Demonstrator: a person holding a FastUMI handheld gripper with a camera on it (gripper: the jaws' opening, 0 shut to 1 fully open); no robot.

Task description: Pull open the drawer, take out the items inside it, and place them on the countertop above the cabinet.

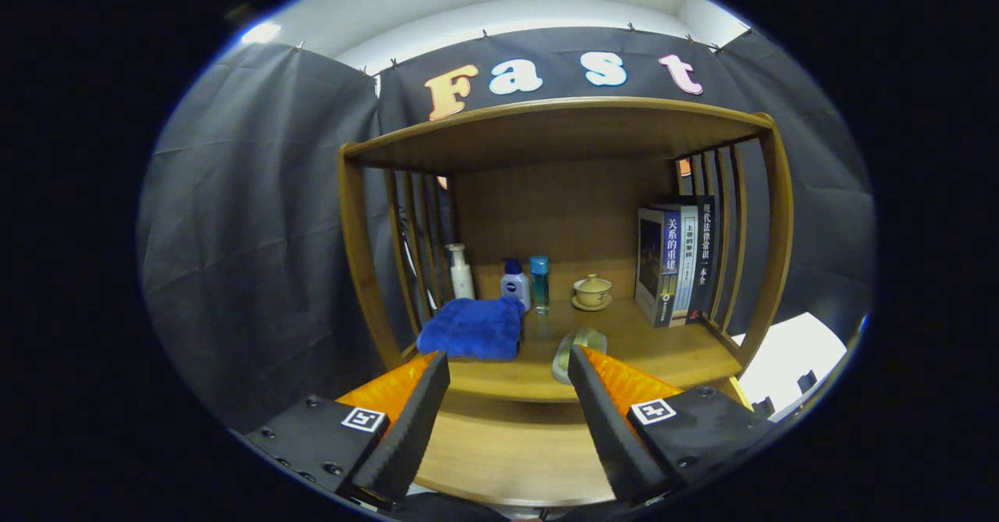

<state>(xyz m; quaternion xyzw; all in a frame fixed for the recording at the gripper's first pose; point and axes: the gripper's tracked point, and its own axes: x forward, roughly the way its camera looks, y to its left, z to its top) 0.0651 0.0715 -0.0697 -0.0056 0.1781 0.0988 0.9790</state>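
Ridged gripper point(507, 370) fingers gape empty before the smooth wooden countertop point(671, 354) bearing a fluffy blue towel point(472, 328).

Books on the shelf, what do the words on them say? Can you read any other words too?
"关系的重建": spine of the left book.
"现代法律常识一本全": spine of the right book.
Middle book: print too small to read.
White bottle: print too small to read.
The gripper is open, its fingers apart just before the shelf; its square tags bear no words.

Countertop point(624, 342) bare between towel point(472, 328) and books point(675, 261).
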